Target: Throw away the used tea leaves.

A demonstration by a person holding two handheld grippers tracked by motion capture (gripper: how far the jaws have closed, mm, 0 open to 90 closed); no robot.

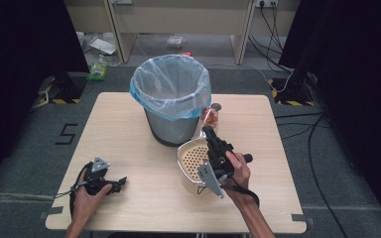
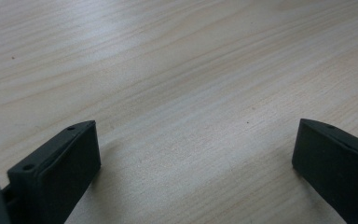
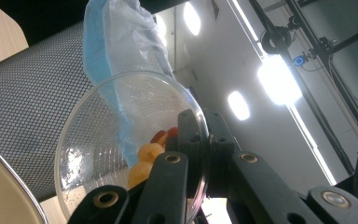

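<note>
Right claw [image 1: 210, 133] clamped on the rim of the clear cup [image 3: 130, 149], tipped beside the bin [image 1: 171, 99].
Fruit pieces could spill onto my tabletop [image 1: 144, 163] or strainer [image 1: 192, 159] if I tilt short of the bin; left claw [image 2: 196, 163] rests open.

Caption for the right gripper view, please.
Right gripper clamps the rim of a clear plastic cup holding orange and red pieces, beside the bag-lined mesh bin.

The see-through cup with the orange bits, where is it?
In the high view the clear cup is right of centre, held by the right tool beside the lined bin, just beyond the cream colander.
</note>
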